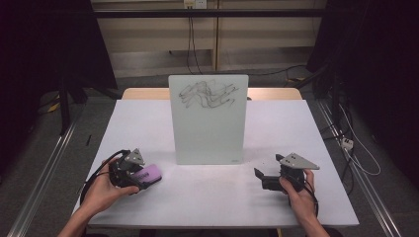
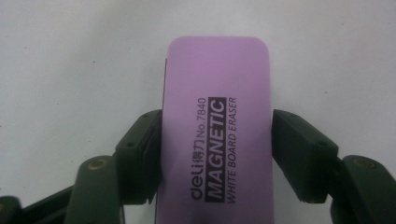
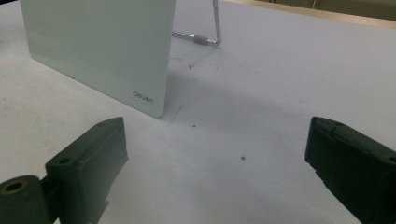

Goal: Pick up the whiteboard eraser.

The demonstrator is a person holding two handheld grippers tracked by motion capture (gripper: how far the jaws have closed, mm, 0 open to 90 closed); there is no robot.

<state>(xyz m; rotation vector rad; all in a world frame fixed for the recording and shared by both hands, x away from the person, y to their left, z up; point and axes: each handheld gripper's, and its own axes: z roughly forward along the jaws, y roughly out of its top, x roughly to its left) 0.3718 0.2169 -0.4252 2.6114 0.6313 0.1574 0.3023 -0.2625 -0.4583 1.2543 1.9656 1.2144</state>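
A purple whiteboard eraser (image 1: 151,173) lies flat on the white table (image 1: 212,197) at the front left. My left gripper (image 1: 143,177) is shut on it: in the left gripper view both pads (image 2: 144,144) press the long sides of the eraser (image 2: 217,93), whose printed label faces up. A white board (image 1: 208,118) stands upright at the table's middle, with dark scribbles (image 1: 207,94) across its top. At the front right my right gripper (image 1: 261,178) rests on the table, open, with bare tabletop between its jaws (image 3: 215,154). It points toward the lower right corner of the board (image 3: 98,46).
A wire stand (image 3: 212,28) props the board from behind. Cables trail on the floor beyond the table's right edge (image 1: 346,143). A wooden strip (image 1: 143,93) runs along the far edge behind the board.
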